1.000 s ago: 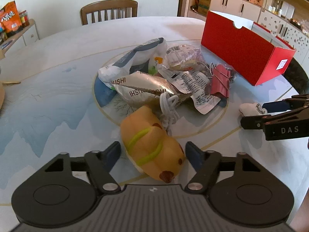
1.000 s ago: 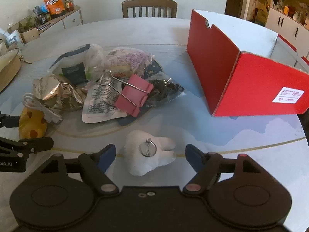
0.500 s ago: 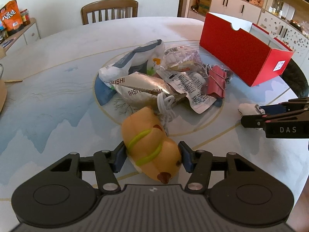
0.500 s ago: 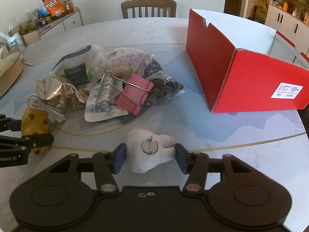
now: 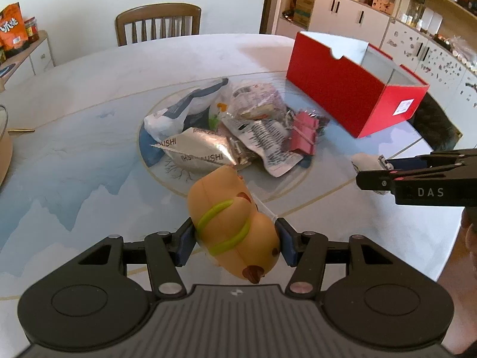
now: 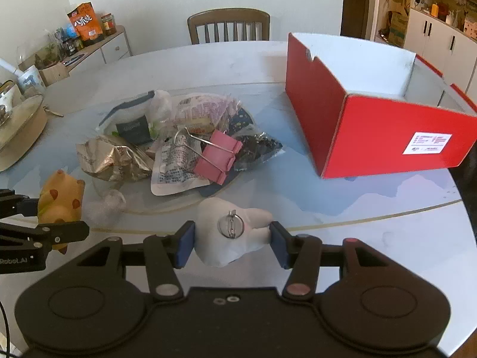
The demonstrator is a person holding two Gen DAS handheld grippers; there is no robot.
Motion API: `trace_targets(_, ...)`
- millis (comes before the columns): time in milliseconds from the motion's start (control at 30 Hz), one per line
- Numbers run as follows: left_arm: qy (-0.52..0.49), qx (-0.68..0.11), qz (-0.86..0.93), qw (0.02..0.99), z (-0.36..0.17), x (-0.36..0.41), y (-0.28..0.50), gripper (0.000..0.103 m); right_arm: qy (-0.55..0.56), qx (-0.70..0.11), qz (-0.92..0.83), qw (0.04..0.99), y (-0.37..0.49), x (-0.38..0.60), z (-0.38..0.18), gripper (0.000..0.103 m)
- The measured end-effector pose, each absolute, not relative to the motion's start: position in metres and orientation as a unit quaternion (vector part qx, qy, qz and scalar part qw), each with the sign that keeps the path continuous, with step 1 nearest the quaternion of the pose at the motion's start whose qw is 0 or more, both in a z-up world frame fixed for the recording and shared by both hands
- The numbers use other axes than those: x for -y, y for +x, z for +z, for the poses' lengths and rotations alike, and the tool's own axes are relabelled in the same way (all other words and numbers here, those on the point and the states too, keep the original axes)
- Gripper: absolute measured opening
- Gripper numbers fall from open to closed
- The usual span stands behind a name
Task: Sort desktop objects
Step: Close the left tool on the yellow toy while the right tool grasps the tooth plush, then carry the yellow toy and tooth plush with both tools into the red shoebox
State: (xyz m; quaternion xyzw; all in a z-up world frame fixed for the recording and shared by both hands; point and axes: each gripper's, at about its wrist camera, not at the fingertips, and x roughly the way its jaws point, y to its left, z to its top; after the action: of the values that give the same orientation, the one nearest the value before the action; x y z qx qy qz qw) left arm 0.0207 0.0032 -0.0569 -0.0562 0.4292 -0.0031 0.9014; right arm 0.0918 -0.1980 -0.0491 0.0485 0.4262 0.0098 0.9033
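Observation:
My left gripper [image 5: 235, 246] is shut on an orange plush toy [image 5: 232, 223] with green straps and holds it above the table. My right gripper [image 6: 232, 246] is shut on a white plush tooth [image 6: 232, 235] with a metal pin on it, also lifted. The orange toy shows at the left of the right wrist view [image 6: 61, 195]. A pile of snack bags [image 6: 167, 137] with a pink binder clip [image 6: 217, 156] lies in the table's middle. An open red box [image 6: 378, 131] stands at the right.
A white cable [image 6: 105, 205] lies near the pile's front left. A wooden chair [image 6: 229, 28] stands behind the table. A round tray [image 6: 21, 131] sits at the far left. Cabinets line the right wall.
Both grippers closed on their toys, the left on the orange plush and the right on the white tooth, and lifted them off the table.

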Motion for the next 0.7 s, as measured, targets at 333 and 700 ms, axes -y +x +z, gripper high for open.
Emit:
trace_targets(333,-0.049,-0.408,-0.036,0.911,-0.019,0.01,0.03,0.056,0.072,-0.41,0.004,0.909,0.082,0.209,-0.018,0.053)
trace_targets(700,-0.012,-0.396,-0.085,0.914,0.012,0.054,0.07,0.056,0.074,-0.385,-0.004,0.92,0.087,0.241,0.021,0.053)
